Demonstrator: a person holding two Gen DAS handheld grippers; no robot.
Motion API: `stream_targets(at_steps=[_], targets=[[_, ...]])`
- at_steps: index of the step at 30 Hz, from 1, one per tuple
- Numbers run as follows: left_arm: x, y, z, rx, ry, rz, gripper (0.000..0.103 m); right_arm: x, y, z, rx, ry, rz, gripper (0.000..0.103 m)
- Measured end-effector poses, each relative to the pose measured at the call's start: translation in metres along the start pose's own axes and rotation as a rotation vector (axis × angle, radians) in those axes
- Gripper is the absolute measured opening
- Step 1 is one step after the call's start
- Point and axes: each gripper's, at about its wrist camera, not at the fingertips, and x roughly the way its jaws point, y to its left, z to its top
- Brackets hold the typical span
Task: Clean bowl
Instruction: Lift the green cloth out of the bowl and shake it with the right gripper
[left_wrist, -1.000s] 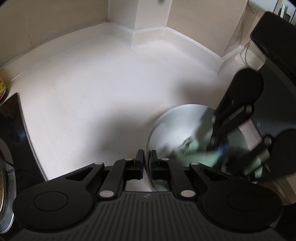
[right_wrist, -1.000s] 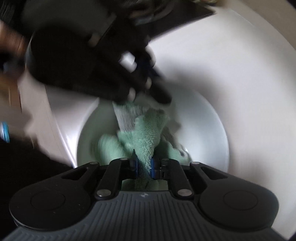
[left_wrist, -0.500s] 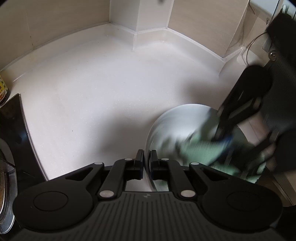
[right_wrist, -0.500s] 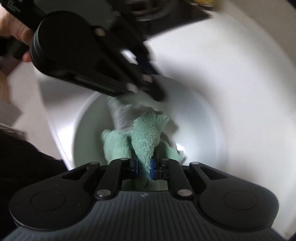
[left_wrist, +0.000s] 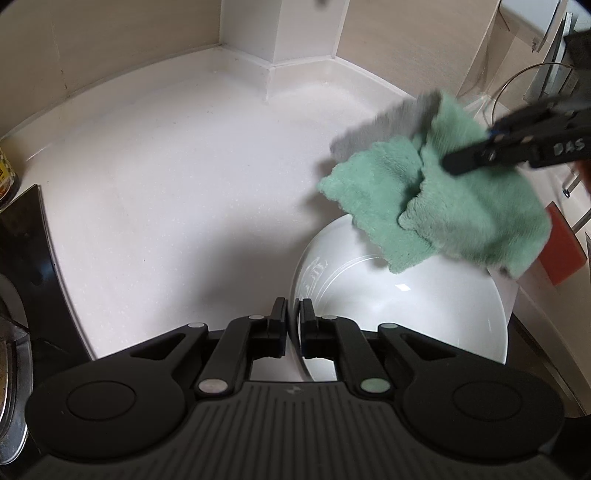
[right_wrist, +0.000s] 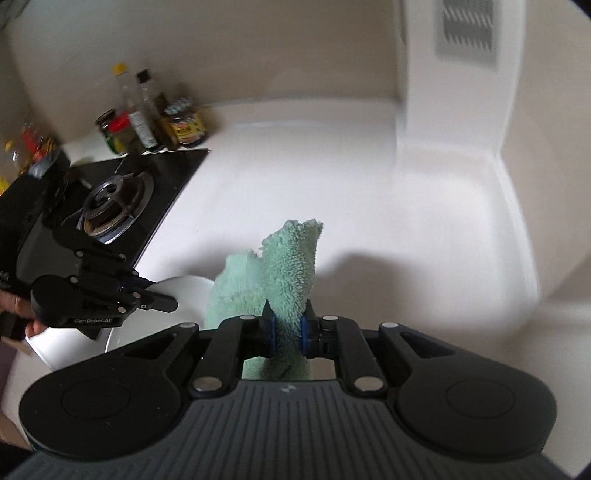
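A white bowl (left_wrist: 406, 310) sits on the white counter, tilted toward the right. My left gripper (left_wrist: 293, 314) is shut on its near rim. My right gripper (left_wrist: 461, 162) is shut on a green cloth (left_wrist: 436, 206) and holds it in the air above and beyond the bowl, clear of it. In the right wrist view the cloth (right_wrist: 280, 273) sticks up between the pads of my right gripper (right_wrist: 287, 325), the bowl (right_wrist: 74, 350) shows low at the left, and the left gripper (right_wrist: 162, 301) holds its rim.
A black gas hob (right_wrist: 110, 206) lies left of the bowl, with jars and bottles (right_wrist: 155, 122) behind it. A wall corner post (left_wrist: 280, 33) stands at the back. A wire rack (left_wrist: 532, 81) and an orange-red object (left_wrist: 561, 251) are at the right.
My right gripper has lifted the green cloth out of the bowl and up to the right. The bowl's inside now shows bare. The left gripper still holds the rim.
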Motion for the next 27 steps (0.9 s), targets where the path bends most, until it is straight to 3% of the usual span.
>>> stream_targets(at_steps=[2,5,8,11,14,17,20,21,26,27], targets=[[0.001,0.0,0.001,-0.002,0.0,0.0,0.004,0.011,-0.004,-0.013,0.052,0.007,-0.05,0.012],[0.0,0.0,0.0,-0.004,0.0,-0.001,0.004,0.011,-0.016,-0.024,0.113,-0.076,-0.141,0.012],[0.001,0.0,0.0,0.001,0.0,0.001,0.004,-0.002,-0.038,-0.025,0.181,-0.089,-0.096,0.012],[0.002,0.0,0.001,0.008,0.002,0.001,0.005,-0.004,-0.028,-0.027,0.135,-0.078,-0.082,0.012],[0.003,0.001,0.001,0.008,0.002,-0.001,0.005,-0.024,-0.013,-0.028,0.1,-0.105,0.015,0.012],[0.003,0.001,0.001,0.006,0.001,-0.002,0.005,-0.054,0.011,-0.021,0.081,-0.152,0.22,0.012],[0.003,0.001,0.001,0.003,0.0,-0.002,0.005,-0.069,0.02,-0.012,0.094,-0.178,0.376,0.012],[0.003,0.001,0.001,0.002,0.0,-0.002,0.005,-0.07,0.021,-0.007,0.092,-0.166,0.388,0.012],[0.003,0.001,0.002,0.004,-0.001,0.0,0.005,-0.029,-0.009,-0.016,0.145,-0.023,0.211,0.015],[0.003,0.001,0.002,0.005,-0.001,0.001,0.005,-0.017,-0.018,-0.021,0.171,0.003,0.134,0.019]])
